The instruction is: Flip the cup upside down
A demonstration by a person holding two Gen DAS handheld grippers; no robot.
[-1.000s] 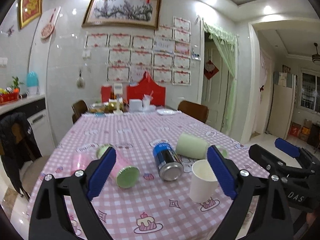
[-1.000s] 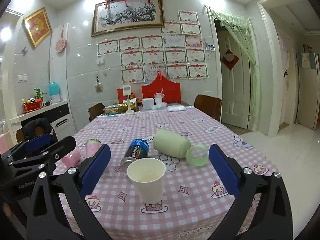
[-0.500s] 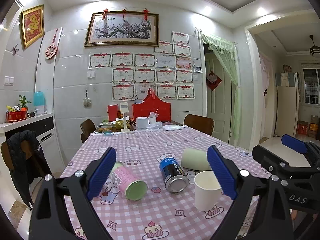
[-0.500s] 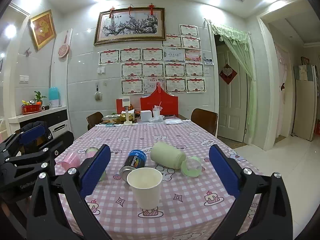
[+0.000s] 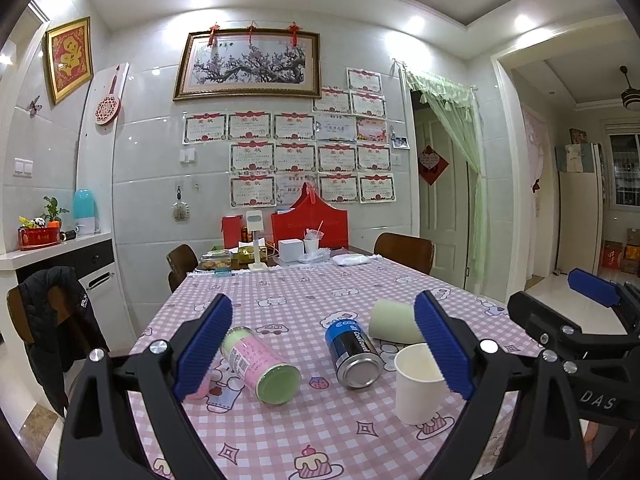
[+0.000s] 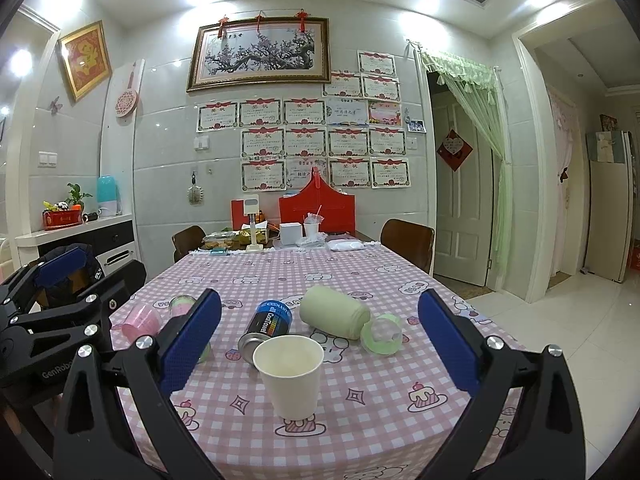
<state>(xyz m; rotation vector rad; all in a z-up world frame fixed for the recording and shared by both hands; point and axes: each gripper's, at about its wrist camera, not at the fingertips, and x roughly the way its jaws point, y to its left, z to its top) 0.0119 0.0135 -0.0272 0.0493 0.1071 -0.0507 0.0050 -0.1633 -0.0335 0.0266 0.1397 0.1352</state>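
A white paper cup (image 6: 291, 376) stands upright, mouth up, near the front edge of the pink checked table (image 6: 360, 420). It also shows in the left wrist view (image 5: 418, 388), partly behind a blue pad. My right gripper (image 6: 320, 340) is open, held just short of the cup, which sits between its pads in the view. My left gripper (image 5: 324, 348) is open and empty, further left, facing the lying cans.
A blue can (image 6: 267, 326), a pale green bottle (image 6: 334, 316) with a clear green cap (image 6: 382, 334), a pink-green container (image 5: 260, 364) and a pink cup (image 6: 138, 322) lie on the table. Boxes and dishes stand at the far end. Chairs flank the table.
Both grippers have tilted upward and drawn back slightly, so the table objects sit lower in the views. Both stay open. The cup has not moved.
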